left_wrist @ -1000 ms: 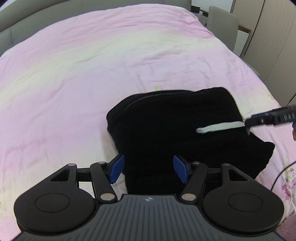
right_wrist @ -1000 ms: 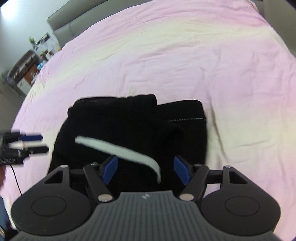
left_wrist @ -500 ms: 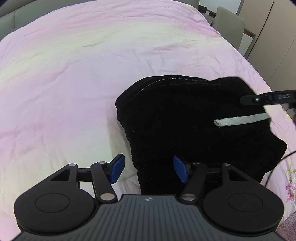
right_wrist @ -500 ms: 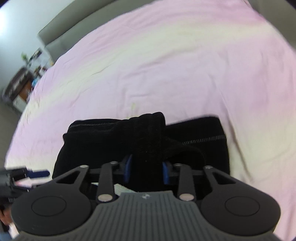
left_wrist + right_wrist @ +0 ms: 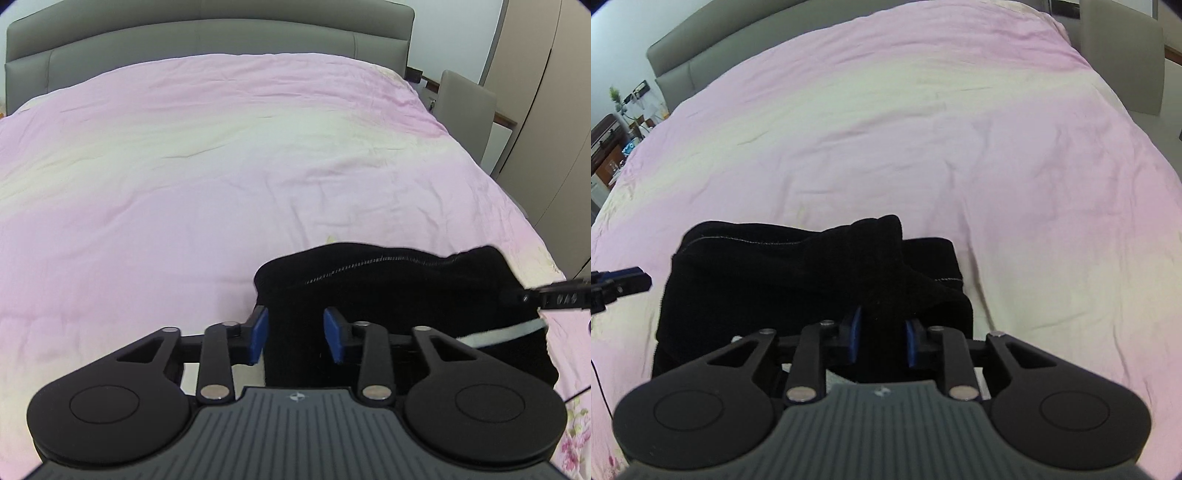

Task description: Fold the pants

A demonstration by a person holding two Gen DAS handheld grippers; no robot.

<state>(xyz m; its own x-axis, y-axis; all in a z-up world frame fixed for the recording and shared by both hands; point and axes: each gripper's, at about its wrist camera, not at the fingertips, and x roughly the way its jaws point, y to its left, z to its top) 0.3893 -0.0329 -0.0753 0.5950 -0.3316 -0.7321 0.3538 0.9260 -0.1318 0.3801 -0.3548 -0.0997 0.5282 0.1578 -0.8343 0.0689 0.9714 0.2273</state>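
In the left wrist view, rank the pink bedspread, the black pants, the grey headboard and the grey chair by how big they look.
1. pink bedspread
2. black pants
3. grey headboard
4. grey chair

Pants lie nearest the camera, so their rank over the headboard is unsure.

A: Bright, even daylight; the pink bed cover (image 5: 221, 184) washes pale yellow mid-frame in both views.

B: The black pants (image 5: 798, 273) lose all detail; fisheye bends the edges, corners vignette dark.
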